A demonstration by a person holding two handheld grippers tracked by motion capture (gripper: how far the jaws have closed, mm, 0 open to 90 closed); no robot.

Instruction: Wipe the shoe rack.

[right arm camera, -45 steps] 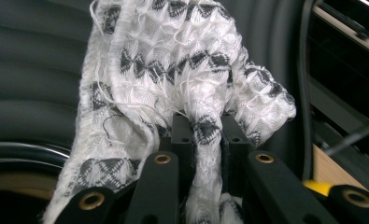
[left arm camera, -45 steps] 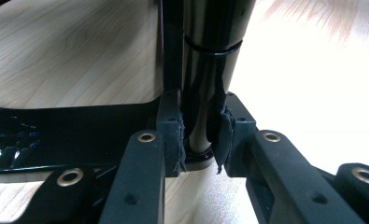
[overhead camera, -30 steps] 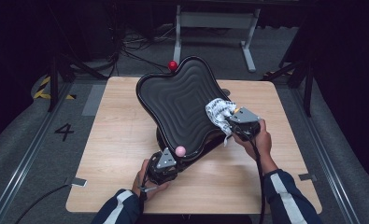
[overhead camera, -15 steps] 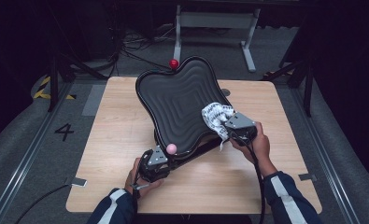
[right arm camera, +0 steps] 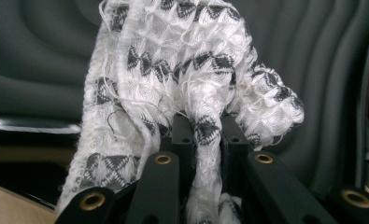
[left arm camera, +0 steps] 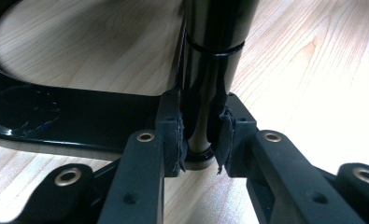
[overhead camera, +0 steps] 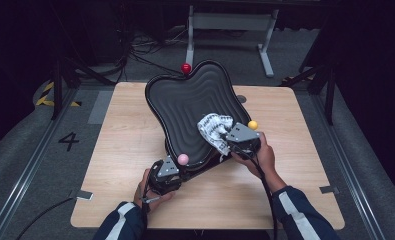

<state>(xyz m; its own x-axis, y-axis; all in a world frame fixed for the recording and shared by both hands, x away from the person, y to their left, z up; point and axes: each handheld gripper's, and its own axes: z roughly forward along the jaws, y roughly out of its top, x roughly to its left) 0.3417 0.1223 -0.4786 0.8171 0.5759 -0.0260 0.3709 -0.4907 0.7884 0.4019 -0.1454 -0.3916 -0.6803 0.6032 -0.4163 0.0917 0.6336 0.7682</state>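
Tongs on the right (right arm camera: 205, 140) pinch a white patterned cloth (overhead camera: 214, 129) against the ribbed face of the black tray (overhead camera: 185, 107), which leans up and away from them. Left tongs (left arm camera: 200, 140) clamp the tray's near rim, propping it above the table (overhead camera: 120, 150); wiping likely runs upslope, ahead of the right tongs.

We see dark blue sleeves (overhead camera: 299, 216) with a white stripe down each arm. Both the left gripper (left arm camera: 201, 140) and the right gripper (right arm camera: 205, 135) have two black jaws with round brass-coloured rivets (the pads look a bit frayed at the edges). Each has a grey three-cornered plate (overhead camera: 242, 133) on top and a thin black cable (overhead camera: 263, 185).
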